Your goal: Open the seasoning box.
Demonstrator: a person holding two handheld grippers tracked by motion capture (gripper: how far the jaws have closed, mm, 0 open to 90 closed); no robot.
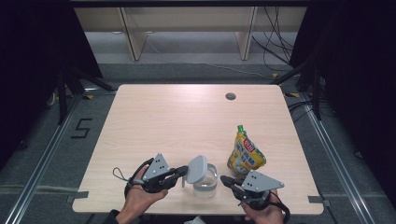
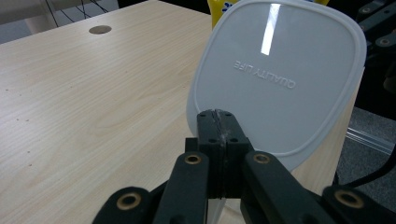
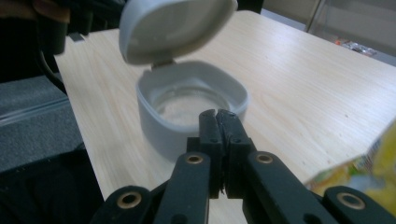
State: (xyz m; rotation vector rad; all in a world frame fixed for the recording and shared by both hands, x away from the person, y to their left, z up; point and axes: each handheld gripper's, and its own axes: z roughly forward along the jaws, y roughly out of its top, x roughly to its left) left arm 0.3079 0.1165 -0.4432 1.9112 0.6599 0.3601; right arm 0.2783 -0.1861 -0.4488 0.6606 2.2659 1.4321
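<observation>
The left gripper (image 1: 183, 173) pinched the white lid (image 1: 196, 169) by its edge, holding it tilted over the clear container (image 1: 206, 181) just ahead of the right gripper (image 3: 218, 113), whose jaws were pressed together, empty. Such a thin edge grip could let the lid slip or twist and knock the container.

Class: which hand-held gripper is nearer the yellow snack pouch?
Right. The right hand-held gripper sits just below the yellow snack pouch; the left hand-held gripper is beyond the clear container.
</observation>
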